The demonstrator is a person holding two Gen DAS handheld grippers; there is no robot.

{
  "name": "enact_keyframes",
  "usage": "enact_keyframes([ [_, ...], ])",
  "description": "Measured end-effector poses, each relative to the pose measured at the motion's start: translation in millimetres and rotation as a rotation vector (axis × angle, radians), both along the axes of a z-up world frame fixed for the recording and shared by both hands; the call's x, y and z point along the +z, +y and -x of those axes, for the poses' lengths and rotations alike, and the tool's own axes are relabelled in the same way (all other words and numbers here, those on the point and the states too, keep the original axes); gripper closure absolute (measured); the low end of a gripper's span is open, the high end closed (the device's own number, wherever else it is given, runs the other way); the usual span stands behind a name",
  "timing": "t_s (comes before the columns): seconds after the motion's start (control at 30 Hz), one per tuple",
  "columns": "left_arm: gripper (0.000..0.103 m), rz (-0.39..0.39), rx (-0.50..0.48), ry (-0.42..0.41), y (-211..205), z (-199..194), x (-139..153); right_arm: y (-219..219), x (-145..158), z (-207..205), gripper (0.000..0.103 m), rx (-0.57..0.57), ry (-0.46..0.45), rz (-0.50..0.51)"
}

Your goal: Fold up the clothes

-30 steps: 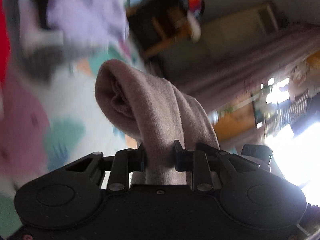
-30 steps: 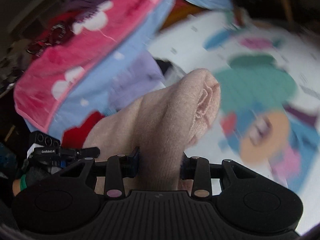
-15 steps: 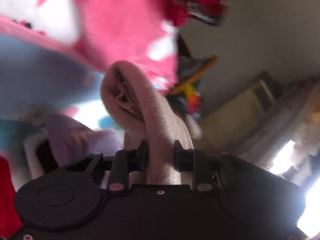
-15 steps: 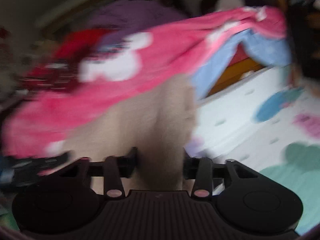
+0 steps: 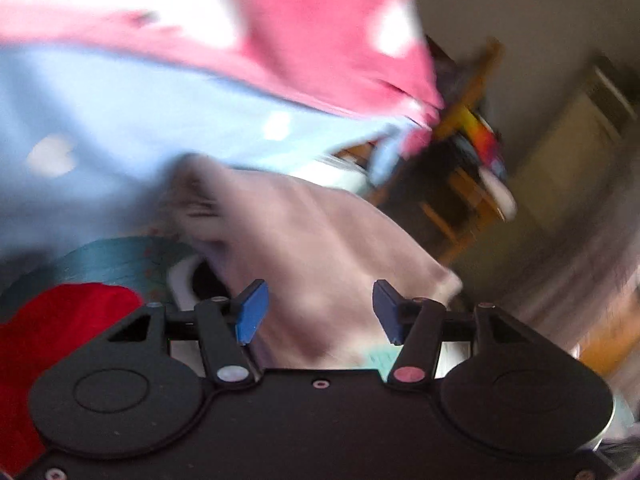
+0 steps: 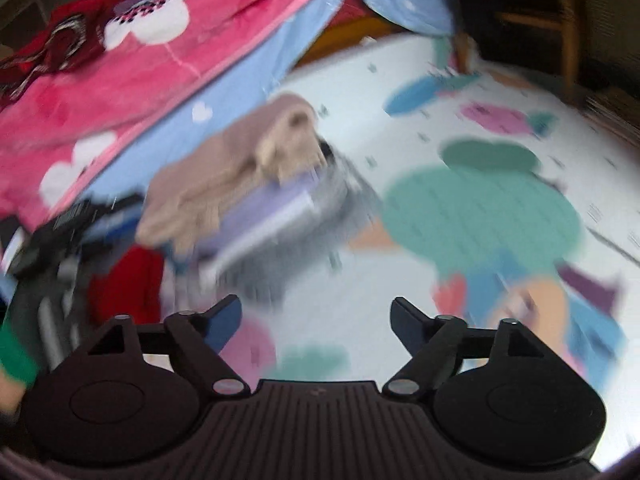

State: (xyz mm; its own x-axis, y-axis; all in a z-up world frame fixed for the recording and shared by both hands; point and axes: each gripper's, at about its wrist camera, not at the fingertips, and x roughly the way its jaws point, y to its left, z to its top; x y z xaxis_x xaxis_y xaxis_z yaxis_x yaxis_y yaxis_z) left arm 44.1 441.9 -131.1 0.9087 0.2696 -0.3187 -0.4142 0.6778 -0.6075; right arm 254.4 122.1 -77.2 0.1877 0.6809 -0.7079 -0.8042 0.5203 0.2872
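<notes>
A folded beige garment (image 6: pixel 236 160) lies on top of a stack of folded clothes, with lilac (image 6: pixel 260 216) and grey (image 6: pixel 320 208) layers under it, on the patterned play mat (image 6: pixel 480 208). In the left wrist view the same beige garment (image 5: pixel 320 256) fills the space just ahead of my left gripper (image 5: pixel 318 312), whose blue-padded fingers stand open and apart from it. My right gripper (image 6: pixel 316 320) is open too, pulled back from the stack with only mat between its fingers. Both views are blurred by motion.
A pink and light-blue flowered blanket (image 6: pixel 132 68) hangs behind the stack. A red cloth (image 6: pixel 128 280) lies to the left of the stack. A wooden chair (image 6: pixel 532 12) stands at the far right, wooden furniture (image 5: pixel 460 184) beyond. A green sleeve (image 6: pixel 16 356) shows at the left edge.
Both grippers held the beige garment shut between their fingers; now both have opened and let it go onto the stack. The right gripper has drawn back from it.
</notes>
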Motion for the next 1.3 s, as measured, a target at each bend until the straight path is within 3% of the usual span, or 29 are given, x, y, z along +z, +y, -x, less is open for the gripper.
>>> enact_keyframes([
  [0.13, 0.031, -0.083, -0.142, 0.013, -33, -7, 38, -88, 40, 59, 0.001, -0.101, -0.006, 0.08],
  [0.23, 0.019, -0.132, -0.297, -0.008, -62, -13, 97, -134, 67, 100, 0.0, -0.229, -0.013, 0.101],
  [0.3, 0.008, -0.214, -0.382, -0.002, -84, -13, 141, -162, 83, 126, 0.0, -0.318, -0.019, 0.112],
  [0.4, 0.0, -0.346, -0.466, -0.024, -115, -4, 211, -203, 107, 166, 0.0, -0.451, -0.028, 0.127],
  [0.57, 0.0, -0.551, -0.523, 0.08, -193, 16, 316, -269, 143, 227, 0.0, -0.667, -0.035, 0.148],
  [0.67, 0.0, -0.626, -0.649, 0.08, -253, 33, 335, -288, 138, 237, 0.0, -0.762, 0.014, 0.13],
  [0.8, 0.0, -0.569, -0.777, 0.196, -325, 38, 307, -301, 138, 248, 0.0, -0.82, 0.031, 0.112],
  [0.93, 0.0, -0.46, -0.753, 0.323, -375, 47, 248, -301, 145, 253, 0.0, -0.838, -0.071, 0.13],
  [1.07, 0.0, -0.485, -0.713, 0.448, -403, 53, 212, -310, 144, 252, 0.0, -0.856, -0.078, 0.121],
  [1.2, 0.0, -0.529, -0.679, 0.487, -418, 54, 202, -318, 140, 251, 0.0, -0.875, -0.067, 0.12],
  [1.3, 0.0, -0.521, -0.668, 0.486, -418, 65, 201, -319, 137, 253, 0.0, -0.879, -0.066, 0.128],
])
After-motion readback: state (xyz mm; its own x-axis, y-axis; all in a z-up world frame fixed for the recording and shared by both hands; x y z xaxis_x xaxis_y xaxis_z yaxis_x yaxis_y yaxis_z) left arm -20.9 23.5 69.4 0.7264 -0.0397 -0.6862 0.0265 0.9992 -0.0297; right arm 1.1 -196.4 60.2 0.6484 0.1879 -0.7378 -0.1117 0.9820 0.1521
